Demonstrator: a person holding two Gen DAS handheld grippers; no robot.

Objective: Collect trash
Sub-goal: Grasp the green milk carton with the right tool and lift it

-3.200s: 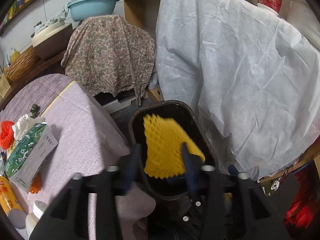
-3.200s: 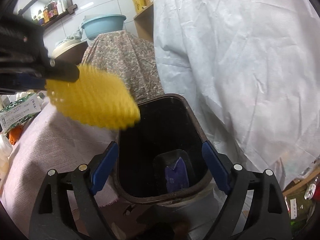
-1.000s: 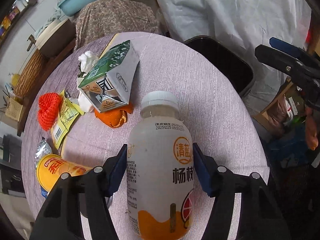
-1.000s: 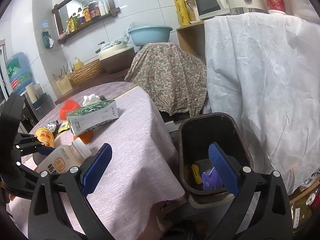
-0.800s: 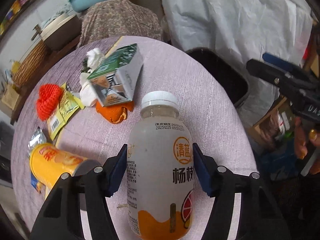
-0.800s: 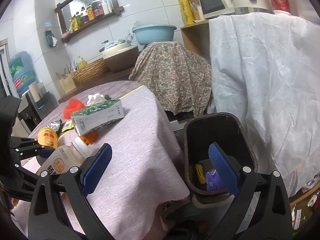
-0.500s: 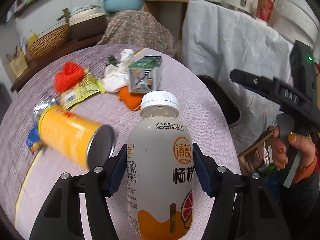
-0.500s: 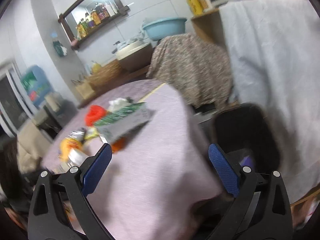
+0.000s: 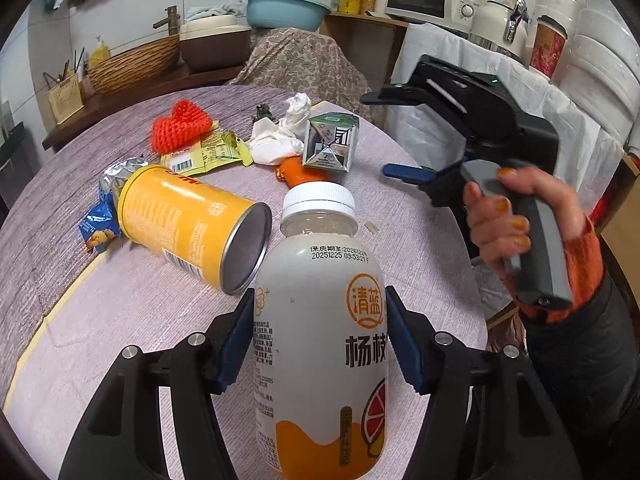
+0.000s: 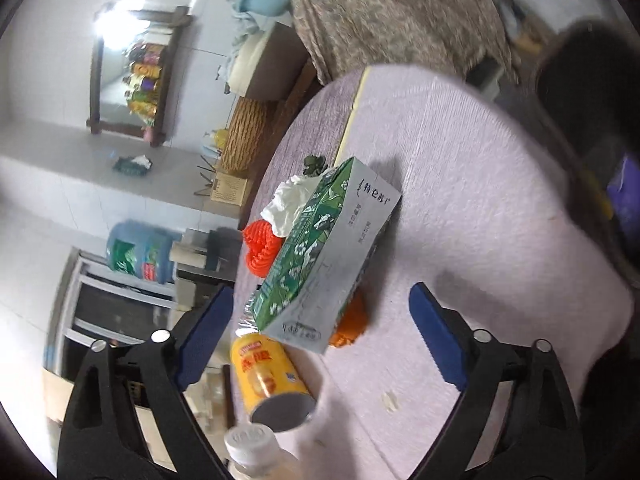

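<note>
Clamping a capped drink bottle (image 9: pixel 320 344) between its blue pads, the left gripper (image 9: pixel 320 340) is holding it above the round table (image 9: pixel 120 312). Spread wide and carrying nothing, the right gripper (image 10: pixel 320 320) is pointing at the green milk carton (image 10: pixel 324 256). Some trash is already lying in the dark bin (image 10: pixel 592 92) beside the table. Most seems left: the yellow can (image 9: pixel 188 224), carton, crumpled tissue (image 9: pixel 280 136), red foam net (image 9: pixel 182 124), snack wrappers (image 9: pixel 204 152) and orange peel (image 10: pixel 352 320).
</note>
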